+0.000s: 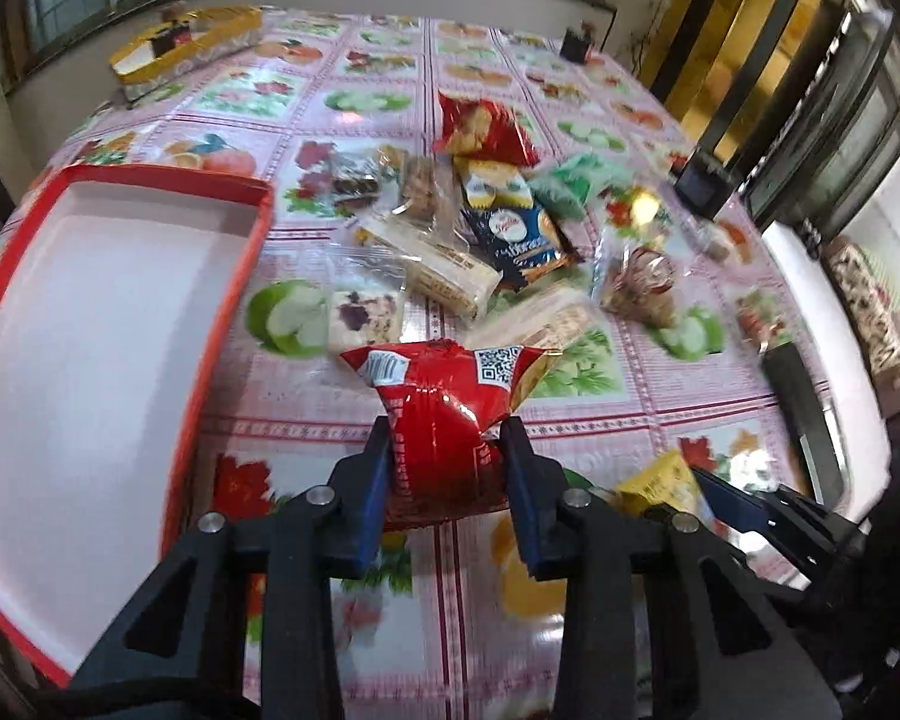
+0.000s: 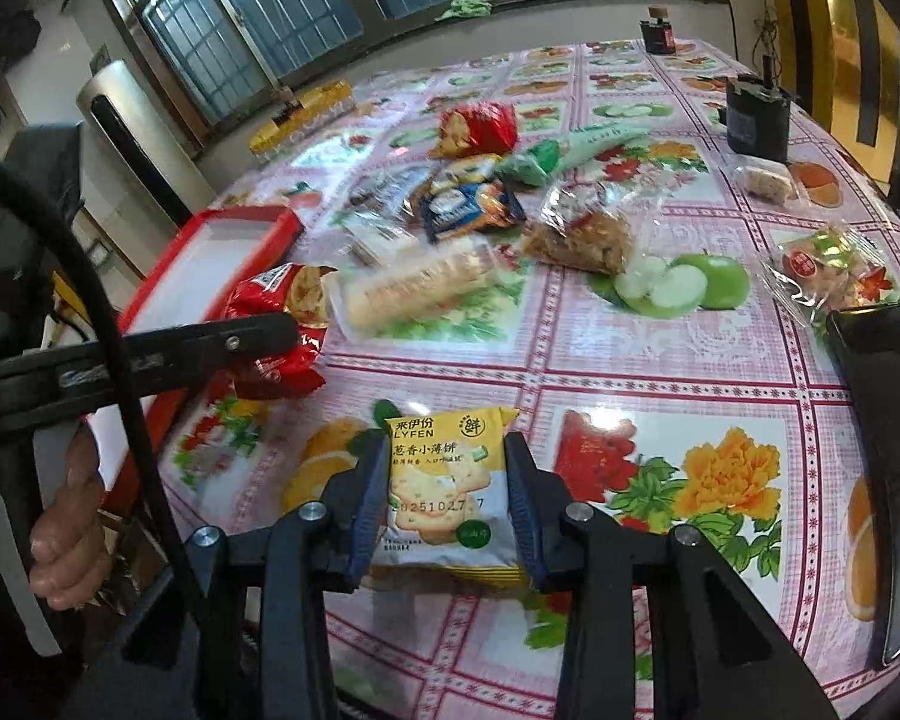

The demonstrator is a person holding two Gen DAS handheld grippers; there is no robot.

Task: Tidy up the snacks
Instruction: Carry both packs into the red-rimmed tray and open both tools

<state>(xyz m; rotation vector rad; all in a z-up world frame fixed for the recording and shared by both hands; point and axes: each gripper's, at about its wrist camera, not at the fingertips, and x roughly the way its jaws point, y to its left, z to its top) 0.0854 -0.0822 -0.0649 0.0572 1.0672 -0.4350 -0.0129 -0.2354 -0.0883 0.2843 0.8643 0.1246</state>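
Left tool (image 1: 445,450): pinching the red snack packet (image 1: 450,414) at its waist; foil crumpled between the blue pads.
Right tool (image 2: 447,498): pressed against both sides of the yellow cracker packet (image 2: 444,480), which lies flat on the surface (image 2: 660,360).
Red snack packet, writing: a QR code and a barcode on the upper seam; lettering near the pads too creased to read.
Yellow cracker packet, writing: "LYFEN" under Chinese characters, a round seal at top right, a printed date code "20251027" across pictured crackers.
Red box (image 1: 90,324): open, white inside, just left of the red snack packet; shows nothing inside.
Loose pile (image 1: 450,240): beyond both tools, mid-surface; a blue packet (image 1: 510,234) with white script, not legible; a second red bag (image 1: 480,126); green wrappers (image 2: 534,162); clear-wrapped biscuits and cakes.
Surface covering: pink check cloth with fruit and flower panels.
Yellow box (image 1: 180,48): far edge, well apart from the pile; lettering unreadable.
Person: a hand (image 2: 66,528) at the left tool's handle, seen from the right wrist.
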